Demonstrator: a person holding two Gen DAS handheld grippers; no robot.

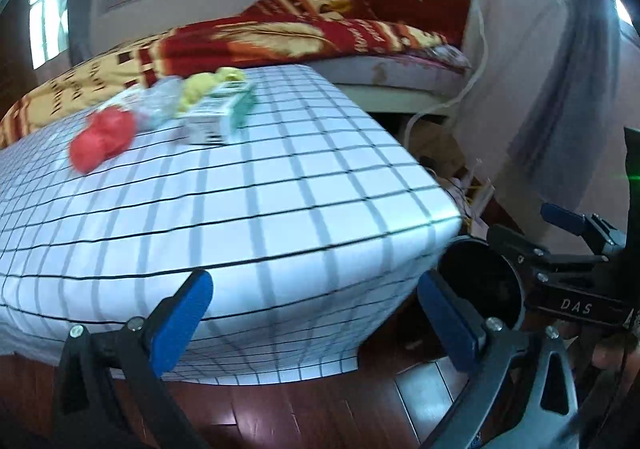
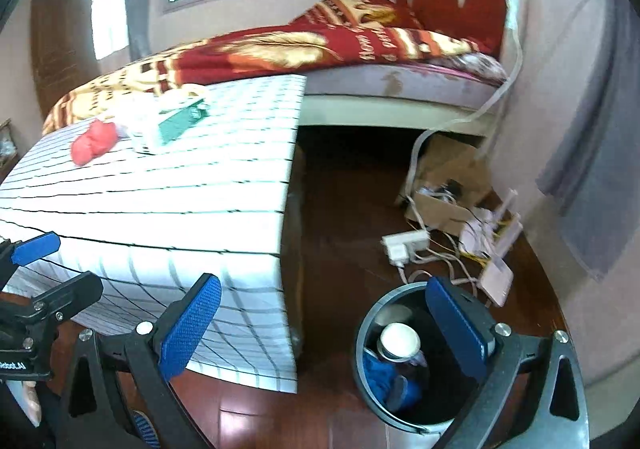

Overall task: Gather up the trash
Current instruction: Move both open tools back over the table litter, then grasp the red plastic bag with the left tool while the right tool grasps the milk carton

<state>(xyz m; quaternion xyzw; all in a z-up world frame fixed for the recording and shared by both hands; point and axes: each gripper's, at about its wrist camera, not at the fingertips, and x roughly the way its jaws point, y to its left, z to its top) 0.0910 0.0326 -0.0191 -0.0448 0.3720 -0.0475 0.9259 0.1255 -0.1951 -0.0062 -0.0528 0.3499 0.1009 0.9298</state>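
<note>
Hovering spread and empty, right gripper (image 2: 320,333) over the bin (image 2: 400,409), left gripper (image 1: 316,313) facing the table (image 1: 240,209)

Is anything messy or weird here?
Yes. Trash sits heaped on the checked table: a red crumpled wad, a green-and-white carton and yellow scraps. On the floor by the bin, a power strip lies in tangled cables.
</note>
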